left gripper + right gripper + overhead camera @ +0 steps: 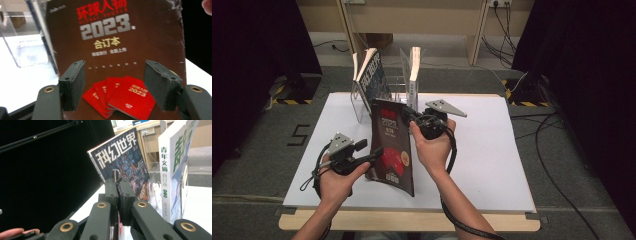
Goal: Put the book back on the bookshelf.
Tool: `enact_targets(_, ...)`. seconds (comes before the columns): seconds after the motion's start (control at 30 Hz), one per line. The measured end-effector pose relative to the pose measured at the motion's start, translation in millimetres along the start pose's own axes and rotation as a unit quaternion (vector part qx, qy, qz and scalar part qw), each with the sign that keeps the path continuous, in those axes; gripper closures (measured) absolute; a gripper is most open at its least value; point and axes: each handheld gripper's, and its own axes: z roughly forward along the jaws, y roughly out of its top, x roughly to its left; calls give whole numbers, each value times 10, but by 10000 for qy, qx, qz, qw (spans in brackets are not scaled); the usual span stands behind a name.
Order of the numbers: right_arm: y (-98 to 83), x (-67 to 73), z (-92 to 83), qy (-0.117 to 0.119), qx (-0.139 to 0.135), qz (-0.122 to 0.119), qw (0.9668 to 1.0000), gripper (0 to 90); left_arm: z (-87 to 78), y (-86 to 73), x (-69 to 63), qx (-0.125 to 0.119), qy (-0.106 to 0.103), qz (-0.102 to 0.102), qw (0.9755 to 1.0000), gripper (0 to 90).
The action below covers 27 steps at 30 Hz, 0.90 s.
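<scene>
place: lab recording booth | signs: black curtains (252, 55) on both sides | cables (557, 150) across grey floor | hazard-striped stand feet (287, 101) | white board (492, 165) on wooden table (412, 221)

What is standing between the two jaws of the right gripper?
In the right gripper view, the right gripper is shut on the edge of the dark red book; the high view shows it holding that book's top corner.

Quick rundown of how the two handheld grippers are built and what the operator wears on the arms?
Both grippers, left gripper and right gripper, are black, each topped by a grey three-cornered plate and trailing a black cable. The jaws are dark flat rubbery pads on black links with brass-coloured pivot bushings. Forearms are bare, no sleeves; a dark band sits at the left wrist.
</scene>
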Motion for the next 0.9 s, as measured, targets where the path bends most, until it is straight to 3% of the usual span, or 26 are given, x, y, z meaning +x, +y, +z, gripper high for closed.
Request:
enact_targets(0.33, 60, 41, 1, -96, -111, -24, 9999, 883, 117, 80, -237, -46, -219, 188, 9996, 322)
enact_targets(0.9, 87, 98, 131, -224, -146, -42, 9996, 882, 261, 128, -371, -51, -263, 365, 9990, 298)
